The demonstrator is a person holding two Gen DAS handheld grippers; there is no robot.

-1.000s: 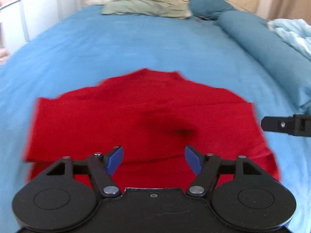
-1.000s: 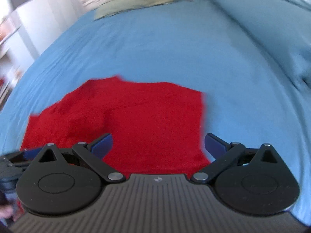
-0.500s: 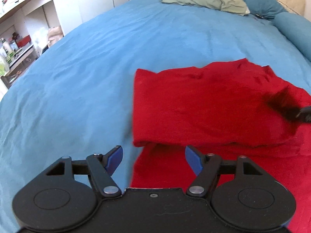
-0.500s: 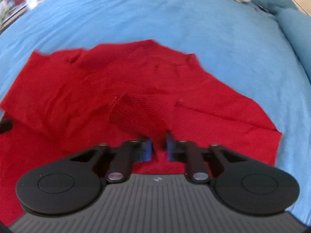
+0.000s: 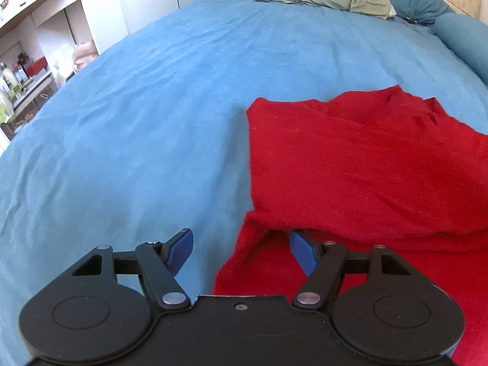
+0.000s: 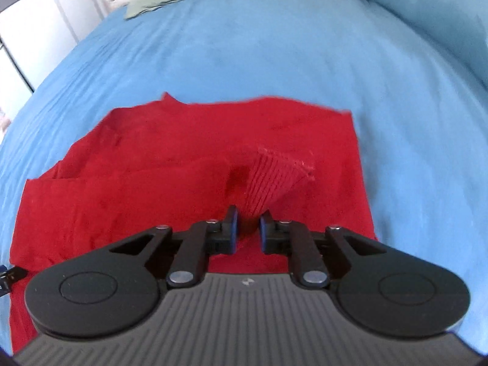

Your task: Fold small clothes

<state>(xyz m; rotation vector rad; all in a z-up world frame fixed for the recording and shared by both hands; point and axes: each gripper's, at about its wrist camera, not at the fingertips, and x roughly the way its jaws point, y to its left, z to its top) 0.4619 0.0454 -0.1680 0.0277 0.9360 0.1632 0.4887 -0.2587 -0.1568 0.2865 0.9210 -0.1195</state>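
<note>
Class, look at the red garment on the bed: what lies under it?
The red garment rests on the blue bedsheet; a folded layer overlaps its own lower layer. Anything else beneath is covered and cannot be seen.

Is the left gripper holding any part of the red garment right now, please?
No, the left gripper is open, its fingers apart over the red garment's edge, gripping nothing.
</note>
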